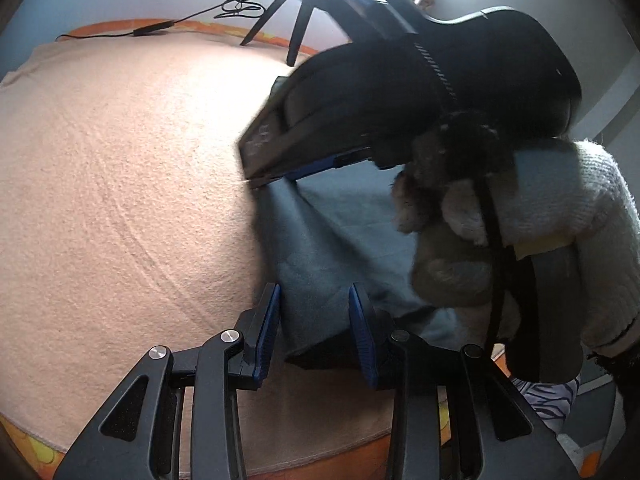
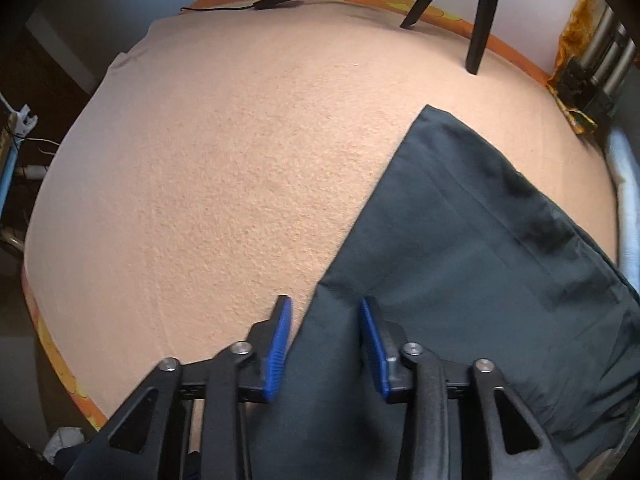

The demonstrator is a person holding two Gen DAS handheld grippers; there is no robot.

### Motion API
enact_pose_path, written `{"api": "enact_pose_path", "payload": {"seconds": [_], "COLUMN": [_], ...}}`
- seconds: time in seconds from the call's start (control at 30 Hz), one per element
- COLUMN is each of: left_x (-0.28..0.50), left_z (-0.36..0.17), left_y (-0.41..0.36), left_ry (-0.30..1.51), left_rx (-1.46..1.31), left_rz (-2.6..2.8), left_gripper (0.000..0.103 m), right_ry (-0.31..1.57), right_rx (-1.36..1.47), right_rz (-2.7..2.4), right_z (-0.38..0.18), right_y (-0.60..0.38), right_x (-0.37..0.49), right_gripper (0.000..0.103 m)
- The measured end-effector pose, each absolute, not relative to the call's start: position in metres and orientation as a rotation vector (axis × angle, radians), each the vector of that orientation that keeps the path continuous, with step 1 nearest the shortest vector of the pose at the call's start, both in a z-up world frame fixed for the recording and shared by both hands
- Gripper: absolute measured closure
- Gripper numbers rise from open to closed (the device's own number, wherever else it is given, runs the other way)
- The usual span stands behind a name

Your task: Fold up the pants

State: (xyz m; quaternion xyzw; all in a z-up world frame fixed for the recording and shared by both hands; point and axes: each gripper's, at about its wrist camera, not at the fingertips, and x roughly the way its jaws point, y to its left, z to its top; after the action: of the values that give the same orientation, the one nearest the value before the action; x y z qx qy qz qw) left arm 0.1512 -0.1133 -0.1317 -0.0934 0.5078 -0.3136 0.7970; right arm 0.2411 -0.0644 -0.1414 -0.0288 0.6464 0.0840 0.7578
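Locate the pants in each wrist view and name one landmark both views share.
Left wrist: pants lie lower centre-right, between the left gripper fingers, partly behind the right gripper.
Right wrist: pants fill the lower right, reaching between the right gripper fingers.
Shared landmark: black tripod legs at the top.

Left wrist view: low, close, looking obliquely along its blue fingers (image 1: 362,330).
Right wrist view: looking steeply down, close.
Shared: grey pants (image 2: 472,264), peach blanket (image 2: 224,168), tripod legs (image 2: 480,12).
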Motion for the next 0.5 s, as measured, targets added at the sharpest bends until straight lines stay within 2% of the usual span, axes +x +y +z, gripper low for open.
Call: {"api": "enact_pose_path", "payload": {"seconds": [0.07, 0.17, 0.43, 0.5], "left_x": [0.151, 0.153, 0.165, 0.164], "left_z": [-0.131, -0.131, -0.136, -0.134], "left_y": [-0.112, -0.109, -0.123, -0.127], "left_ry": [1.084, 1.085, 1.095, 1.078], "left_rx": [-0.188, -0.199, -0.216, -0.210], "left_rz": [-0.650, -0.617, -0.603, -0.610], "left_gripper": [0.070, 0.070, 0.070, 0.083], "right_ry": [1.408, 1.412, 1.383, 1.375], "right_rx": [-0.027, 0.044, 0.194, 0.214], "right_rz": [0.188, 0.207, 0.250, 0.258], "right_z": [-0.141, -0.140, -0.130, -0.125], "right_y": [-0.072, -0.089, -0.129, -0.138], "right_x": [0.241, 0.239, 0.229, 0.226], "right_gripper": [0.087, 0.095, 0.102, 0.102]}}
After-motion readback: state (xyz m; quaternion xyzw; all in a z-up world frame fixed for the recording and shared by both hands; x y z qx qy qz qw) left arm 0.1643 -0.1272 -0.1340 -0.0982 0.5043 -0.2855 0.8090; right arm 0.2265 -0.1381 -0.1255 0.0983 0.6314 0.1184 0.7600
